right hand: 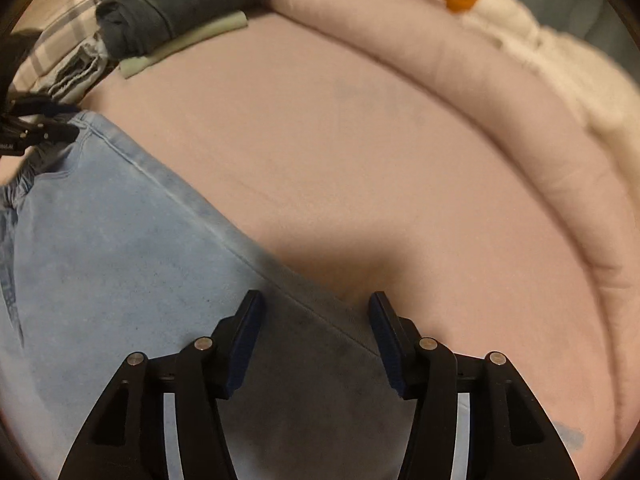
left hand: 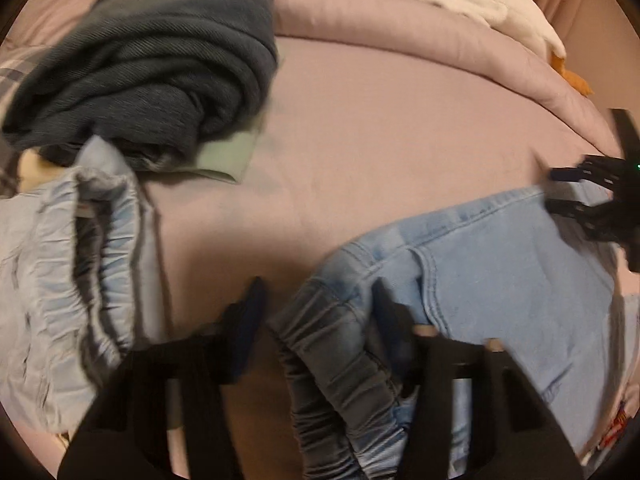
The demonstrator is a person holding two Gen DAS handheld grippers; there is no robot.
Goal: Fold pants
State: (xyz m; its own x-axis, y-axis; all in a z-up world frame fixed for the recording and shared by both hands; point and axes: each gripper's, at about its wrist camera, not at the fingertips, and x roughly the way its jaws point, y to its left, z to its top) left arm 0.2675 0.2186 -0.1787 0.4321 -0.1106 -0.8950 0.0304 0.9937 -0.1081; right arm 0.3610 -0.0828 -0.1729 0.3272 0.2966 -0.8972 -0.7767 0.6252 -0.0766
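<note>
Both grippers, left [left hand: 316,312] and right [right hand: 316,312], spread wide over unlabelled light-blue pants [right hand: 120,248].

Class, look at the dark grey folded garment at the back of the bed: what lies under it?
Under the dark grey garment lies a pale green folded cloth, only its edge showing; the rest is covered.

light blue pants [right hand: 120,248], pink bedsheet [right hand: 360,160]

Open pink sheet [right hand: 360,152] mid-bed — dark folded stack [left hand: 160,60] left, rolled duvet [right hand: 540,152] behind.
</note>
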